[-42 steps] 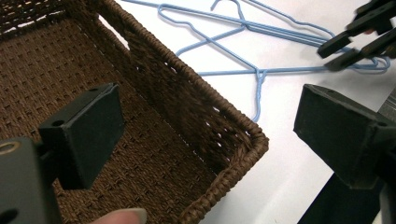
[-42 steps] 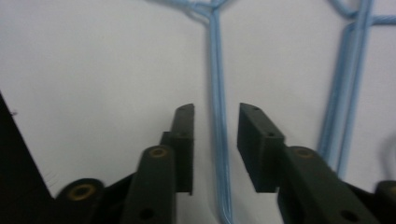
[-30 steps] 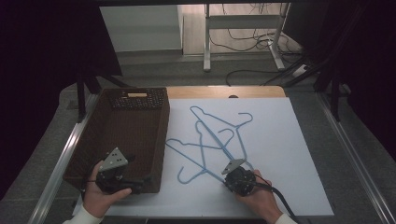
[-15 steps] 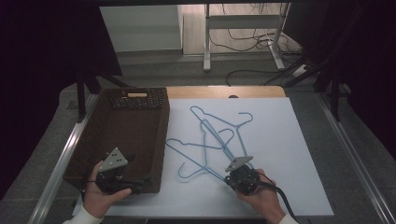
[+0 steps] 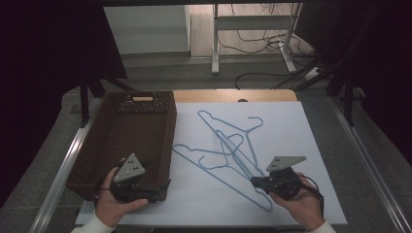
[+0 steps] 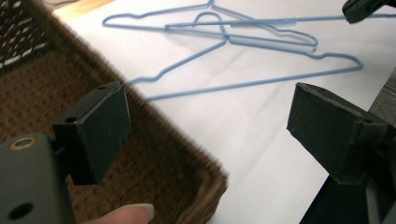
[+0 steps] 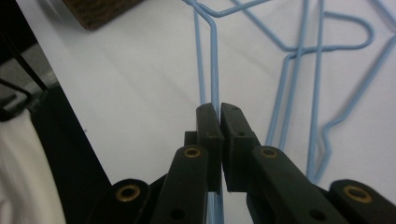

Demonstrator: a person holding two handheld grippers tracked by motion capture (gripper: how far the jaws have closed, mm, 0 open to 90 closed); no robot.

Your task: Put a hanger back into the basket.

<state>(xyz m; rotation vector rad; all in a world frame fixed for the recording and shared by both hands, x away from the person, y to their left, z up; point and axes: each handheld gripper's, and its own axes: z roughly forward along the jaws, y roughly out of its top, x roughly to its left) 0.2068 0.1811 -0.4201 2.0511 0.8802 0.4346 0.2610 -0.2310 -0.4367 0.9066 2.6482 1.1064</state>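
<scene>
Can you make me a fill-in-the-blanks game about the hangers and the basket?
1. The wire hangers on the white sheet are ____ in colour.
2. The right gripper is shut on a ____.
3. The brown basket sits at the ____ side of the sheet in the high view.
4. The left gripper has its jaws ____, with nothing between them.

Missing words: blue; hanger; left; open
</scene>
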